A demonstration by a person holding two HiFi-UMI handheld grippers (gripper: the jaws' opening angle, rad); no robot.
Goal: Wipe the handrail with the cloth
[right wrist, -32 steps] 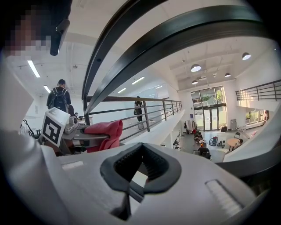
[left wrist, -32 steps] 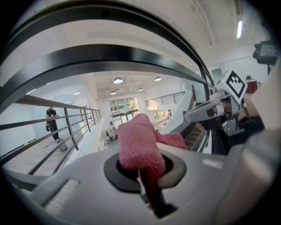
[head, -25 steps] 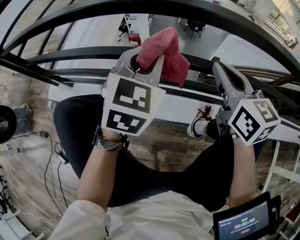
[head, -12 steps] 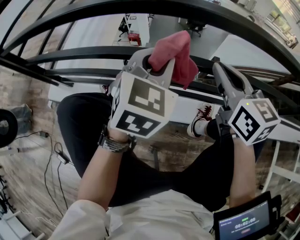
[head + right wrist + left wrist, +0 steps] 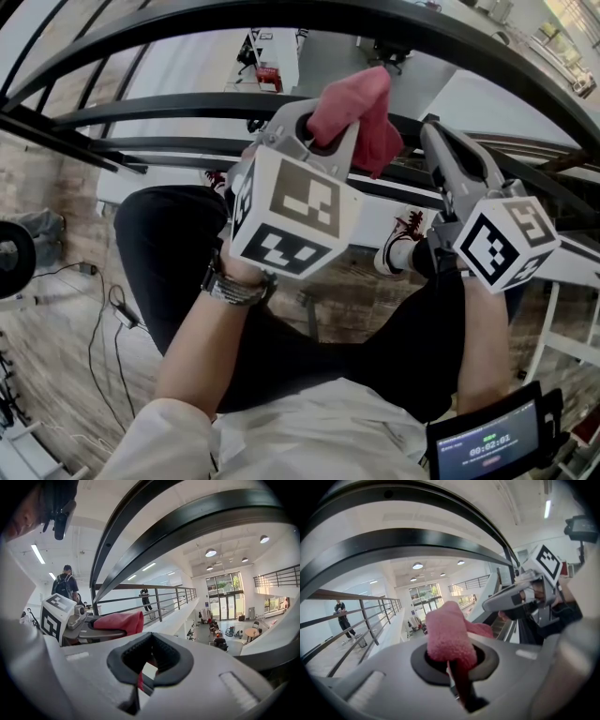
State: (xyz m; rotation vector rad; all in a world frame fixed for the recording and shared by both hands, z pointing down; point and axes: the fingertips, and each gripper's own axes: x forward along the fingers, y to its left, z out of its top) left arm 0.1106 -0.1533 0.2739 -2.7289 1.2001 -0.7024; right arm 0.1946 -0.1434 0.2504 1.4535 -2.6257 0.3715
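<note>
**Left tongs** [image 5: 452,663]: closed on the pink cloth [image 5: 447,637]. The left gripper view showed the fabric pinched between the jaws. It bulged forward through the rounded opening between them, and a fold trailed off toward the right tongs [image 5: 487,604]. The head view showed this hold only from behind. There the cloth [image 5: 361,108] stood bunched above and ahead of the left tongs [image 5: 323,141], and part of it hung down on the side nearer the right tongs [image 5: 433,133].

**Handrail** [image 5: 417,541]: in the left gripper view the dark curved bar arched above the cloth, with open background between them and no contact seen. The head view placed the handrail [image 5: 450,33] beyond both tongs. The cloth sat short of it and overlapped thinner bars lower down. Whether it touched those bars could not be told.

**Right tongs** [image 5: 140,667]: the right gripper view showed the jaws drawn together with nothing gripped and daylight visible through the rounded opening. A red sliver showed in the slot beneath, and what it was could not be told. Only this view showed the left tongs [image 5: 101,624] side-on, just beside the right tongs. The cloth [image 5: 123,620] jutted from their tip beneath the handrail [image 5: 197,522].

**Wrist:** the head view showed a wristband [image 5: 234,286] on the wrist behind the left tongs.
</note>
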